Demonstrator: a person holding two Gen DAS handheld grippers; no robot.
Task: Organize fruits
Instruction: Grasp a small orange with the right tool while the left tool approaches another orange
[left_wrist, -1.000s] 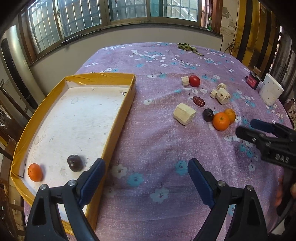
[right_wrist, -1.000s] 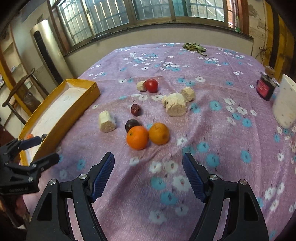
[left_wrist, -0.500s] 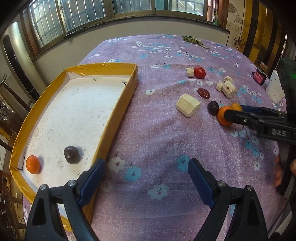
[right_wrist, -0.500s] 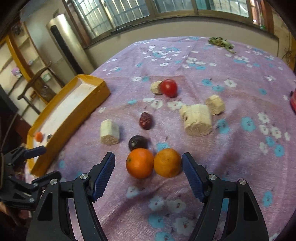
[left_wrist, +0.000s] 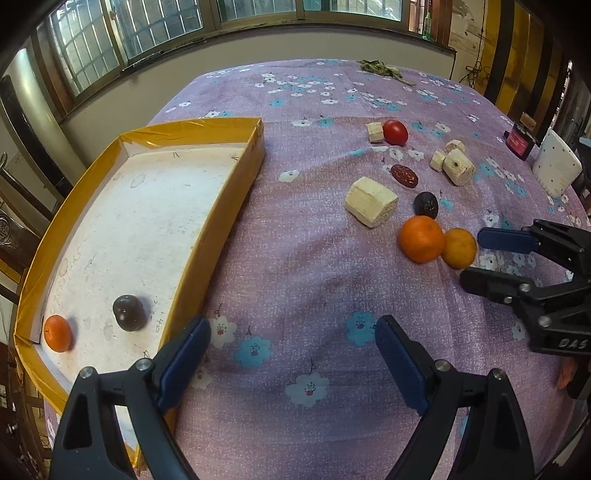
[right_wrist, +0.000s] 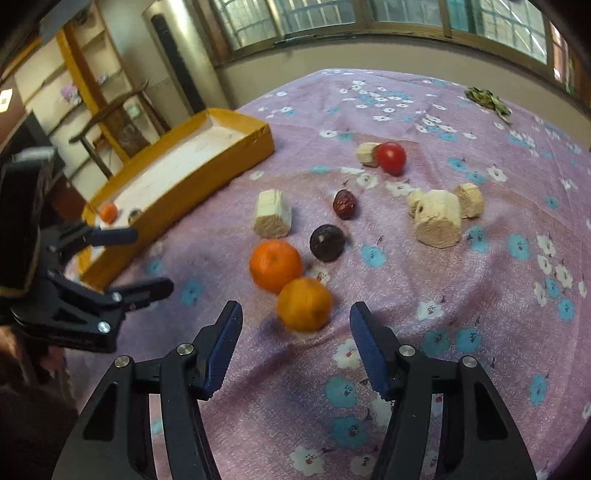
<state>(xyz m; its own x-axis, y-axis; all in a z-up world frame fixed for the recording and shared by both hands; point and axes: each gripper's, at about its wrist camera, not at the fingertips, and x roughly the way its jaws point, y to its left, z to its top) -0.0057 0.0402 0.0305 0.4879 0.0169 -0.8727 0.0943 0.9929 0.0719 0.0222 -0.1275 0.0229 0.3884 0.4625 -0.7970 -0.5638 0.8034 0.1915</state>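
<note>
1. Oranges: one paler orange (right_wrist: 304, 309) is sitting on the table (right_wrist: 480, 295) between the right gripper (right_wrist: 295, 332) pads, jaws just closing, not yet touching.
2. Left gripper (left_wrist: 293, 350) is hanging wide open, empty, beside the yellow tray (left_wrist: 229, 206).

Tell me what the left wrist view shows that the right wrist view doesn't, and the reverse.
Only the left wrist view: the white cup and dark red jar at the table's far right, plus the tray's whole floor.

Only the right wrist view: the shelves and wooden chair beyond the yellow tray.

Both: the tray holding a small orange and a dark fruit, and the right gripper, jaws just closing, around but not yet pressing the nearer orange.
</note>
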